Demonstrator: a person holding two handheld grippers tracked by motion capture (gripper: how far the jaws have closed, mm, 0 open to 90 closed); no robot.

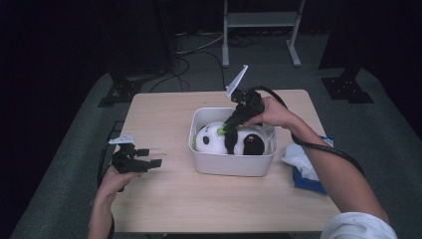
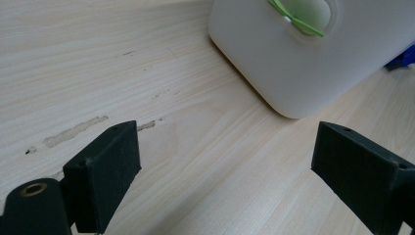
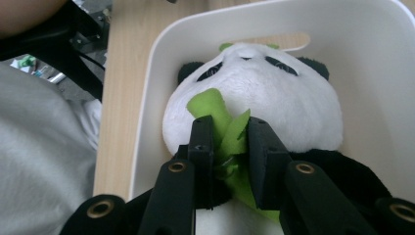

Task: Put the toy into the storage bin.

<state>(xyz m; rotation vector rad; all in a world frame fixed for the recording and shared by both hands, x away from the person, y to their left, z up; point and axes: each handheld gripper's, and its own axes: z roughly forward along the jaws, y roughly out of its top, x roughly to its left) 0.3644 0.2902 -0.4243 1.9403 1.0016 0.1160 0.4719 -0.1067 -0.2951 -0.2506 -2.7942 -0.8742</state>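
Pinched between the nearly closed jaws of the right gripper (image 3: 230, 142) is the green leaf (image 3: 222, 122) of one panda plush (image 3: 274, 103), lying in one white bin (image 1: 231, 162) at frame centre; the left gripper (image 1: 149, 158) is held wide open and empty over bare table (image 1: 164, 199) at lower left; no writing is legible

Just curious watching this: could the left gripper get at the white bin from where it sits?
Probably yes: the left gripper is open, and bare table lies between it and the white bin.
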